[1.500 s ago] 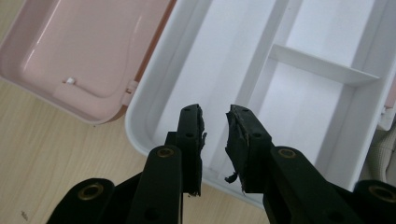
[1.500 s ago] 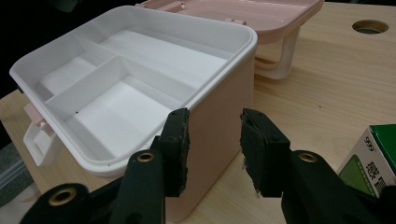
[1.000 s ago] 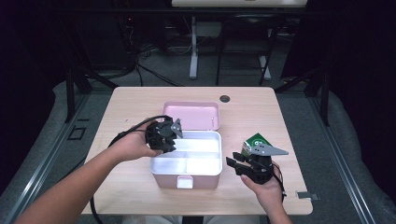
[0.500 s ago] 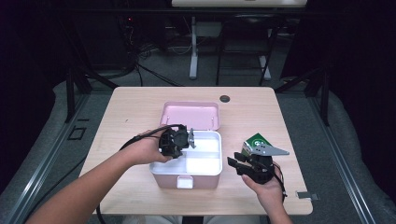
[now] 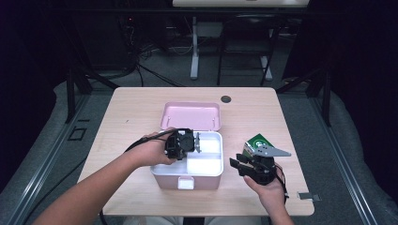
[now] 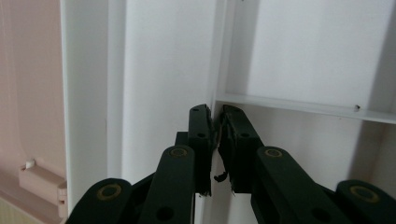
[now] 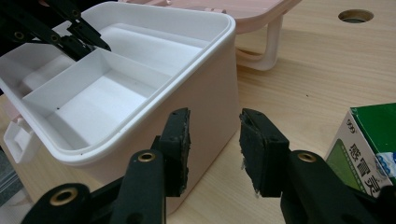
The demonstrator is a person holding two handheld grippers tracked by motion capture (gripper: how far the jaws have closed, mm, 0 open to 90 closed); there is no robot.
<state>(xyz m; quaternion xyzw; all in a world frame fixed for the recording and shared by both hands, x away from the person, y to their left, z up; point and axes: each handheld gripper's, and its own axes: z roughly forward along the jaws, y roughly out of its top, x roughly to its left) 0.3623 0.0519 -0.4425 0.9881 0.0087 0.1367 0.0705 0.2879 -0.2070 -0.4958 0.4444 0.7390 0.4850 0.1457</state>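
Item: white box, lid open, near centre of the table. My left gripper has just been closing and now pinches the tray's divider wall. My right gripper waits, jaws spread and empty, beside the box's right wall; green carton right. To lift well, I'd pull straight up, keeping the tray level.

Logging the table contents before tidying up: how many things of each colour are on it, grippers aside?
White: 1, the open box
Pink: 1, its lid
Green: 1, the carton
Total: 3
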